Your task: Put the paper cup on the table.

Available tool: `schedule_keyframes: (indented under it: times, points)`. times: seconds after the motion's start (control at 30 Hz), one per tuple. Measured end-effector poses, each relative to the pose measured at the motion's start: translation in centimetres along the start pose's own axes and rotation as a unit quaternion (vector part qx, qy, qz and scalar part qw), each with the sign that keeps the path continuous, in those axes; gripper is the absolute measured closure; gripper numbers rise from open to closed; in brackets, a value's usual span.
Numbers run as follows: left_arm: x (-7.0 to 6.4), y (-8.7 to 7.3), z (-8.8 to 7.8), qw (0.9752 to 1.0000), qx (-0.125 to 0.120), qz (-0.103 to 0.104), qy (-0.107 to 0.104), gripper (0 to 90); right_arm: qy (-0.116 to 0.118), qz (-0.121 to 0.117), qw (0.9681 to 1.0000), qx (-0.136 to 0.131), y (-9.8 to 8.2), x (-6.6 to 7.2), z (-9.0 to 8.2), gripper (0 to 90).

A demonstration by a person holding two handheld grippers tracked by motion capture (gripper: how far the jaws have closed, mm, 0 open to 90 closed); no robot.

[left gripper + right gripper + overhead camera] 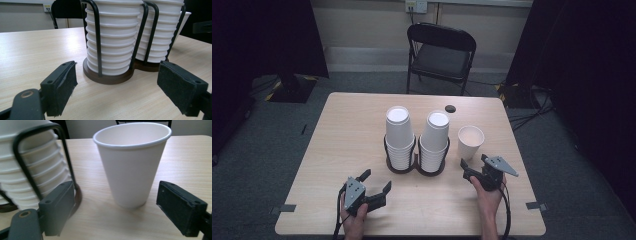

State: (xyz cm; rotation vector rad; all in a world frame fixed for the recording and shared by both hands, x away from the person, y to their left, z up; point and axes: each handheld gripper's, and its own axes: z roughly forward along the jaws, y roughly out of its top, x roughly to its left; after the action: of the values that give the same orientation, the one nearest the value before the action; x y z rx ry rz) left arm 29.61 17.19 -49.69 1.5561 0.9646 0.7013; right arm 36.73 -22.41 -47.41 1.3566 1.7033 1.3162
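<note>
From above, the wooden table (347, 150) carries a dark two-ring cup holder (416, 167) with two stacks of upside-down white cups, the left stack (399, 135) and the right stack (435, 140), and a single upright paper cup (470, 141) standing just beside the right stack, apart from it. The right gripper (473, 166) sits on the table just in front of that single cup, its jaws spread wide with nothing between them; the left gripper (376, 181) rests near the table's front edge, jaws likewise spread and empty, pointing toward the holder. The high view alone takes in the black folding chair (441, 55) behind the table and a small dark disc (450, 108) near the far edge. The right gripper view shows the single cup's rolled rim and empty inside up close, framed between the jaws but untouched. The left gripper view shows the ridged cup rims behind the holder's black wire loops and its round brown base. No readable writing or brand shows on any cup.
</note>
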Motion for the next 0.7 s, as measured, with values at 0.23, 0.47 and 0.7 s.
schedule_keyframes:
  times: [0.23,0.47,0.7]
  points:
    - [0.4,0.0,0.0,0.9998,-0.002,-0.019,0.004,15.9,0.019,0.005,0.9996,-0.020,-0.8,1.4,-1.7,15.7]
    - [0.2,0.0,-0.1,0.9997,-0.005,-0.018,0.017,16.2,0.037,0.005,0.9989,-0.028,-1.7,3.0,-2.7,15.8]
    - [0.2,-0.1,-0.2,0.9996,-0.010,-0.018,0.020,16.5,0.074,-0.011,0.9967,-0.032,-2.6,5.0,-3.3,15.8]
